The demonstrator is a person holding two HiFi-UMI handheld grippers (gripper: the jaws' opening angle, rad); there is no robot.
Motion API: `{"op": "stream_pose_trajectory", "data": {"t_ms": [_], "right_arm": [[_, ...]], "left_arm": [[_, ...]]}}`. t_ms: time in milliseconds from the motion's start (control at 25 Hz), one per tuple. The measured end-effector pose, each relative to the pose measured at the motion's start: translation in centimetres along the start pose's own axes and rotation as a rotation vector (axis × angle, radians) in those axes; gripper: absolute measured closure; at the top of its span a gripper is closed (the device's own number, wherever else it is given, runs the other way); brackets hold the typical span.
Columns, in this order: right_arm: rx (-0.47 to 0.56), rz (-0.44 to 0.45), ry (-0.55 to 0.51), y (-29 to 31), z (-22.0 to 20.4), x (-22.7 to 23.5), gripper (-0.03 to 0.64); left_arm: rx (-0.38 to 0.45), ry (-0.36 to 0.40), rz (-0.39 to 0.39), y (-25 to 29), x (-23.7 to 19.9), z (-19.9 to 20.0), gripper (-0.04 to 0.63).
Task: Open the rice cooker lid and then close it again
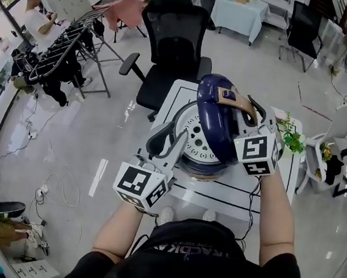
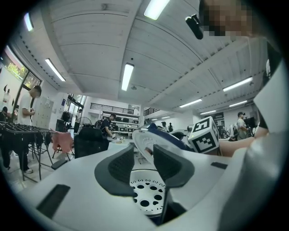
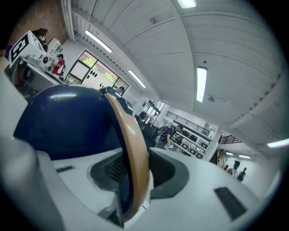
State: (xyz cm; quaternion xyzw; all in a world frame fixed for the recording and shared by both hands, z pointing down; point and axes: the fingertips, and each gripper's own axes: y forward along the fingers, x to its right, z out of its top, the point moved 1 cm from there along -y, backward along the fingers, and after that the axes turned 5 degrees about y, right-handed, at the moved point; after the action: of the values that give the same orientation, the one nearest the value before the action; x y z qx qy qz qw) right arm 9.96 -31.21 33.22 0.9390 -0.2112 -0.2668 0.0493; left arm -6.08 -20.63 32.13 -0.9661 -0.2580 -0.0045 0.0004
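The rice cooker (image 1: 202, 167) stands on a small white table (image 1: 181, 96). Its dark blue lid (image 1: 216, 118) is raised and tilted, so the white perforated inner plate (image 1: 197, 138) faces left. My right gripper (image 1: 250, 114) is shut on the lid's tan handle (image 1: 242, 104); in the right gripper view the handle (image 3: 131, 149) runs between the jaws (image 3: 135, 173), with the blue lid (image 3: 67, 122) to the left. My left gripper (image 1: 167, 142) sits at the cooker's front left, open with nothing between its pads (image 2: 143, 164). Beyond them I see the lid's edge (image 2: 145, 139) and the perforated plate (image 2: 146, 196).
A black office chair (image 1: 175, 37) stands right behind the table. A metal clothes rack (image 1: 66, 50) is at the left. A small green plant (image 1: 292, 138) sits at the table's right edge, with a white chair (image 1: 341, 125) beyond. Cables lie on the floor at left.
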Motion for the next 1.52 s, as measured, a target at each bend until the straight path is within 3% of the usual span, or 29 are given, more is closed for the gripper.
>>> {"op": "stream_pose_trajectory", "data": {"t_ms": [160,280,840,1520], "right_arm": [[-0.033,0.02,-0.109,1.1,0.9,-2.7,0.486],[-0.055,0.032,-0.176,1.9,1.1,-4.8,0.482],[-0.138,0.05,-0.388,3.8,0.1,-9.9,0.474],[-0.18,0.083,-0.458,5.1,-1.4,-12.5,0.46]], "left_arm": [[0.006,-0.002,0.011,-0.6,-1.9,0.5,0.548],[0.007,-0.003,0.006,-0.7,-3.3,0.6,0.591],[-0.054,0.013,-0.091,3.0,-4.6,-1.1,0.592],[-0.18,0.0,-0.119,6.1,-5.7,-6.1,0.592]]}}
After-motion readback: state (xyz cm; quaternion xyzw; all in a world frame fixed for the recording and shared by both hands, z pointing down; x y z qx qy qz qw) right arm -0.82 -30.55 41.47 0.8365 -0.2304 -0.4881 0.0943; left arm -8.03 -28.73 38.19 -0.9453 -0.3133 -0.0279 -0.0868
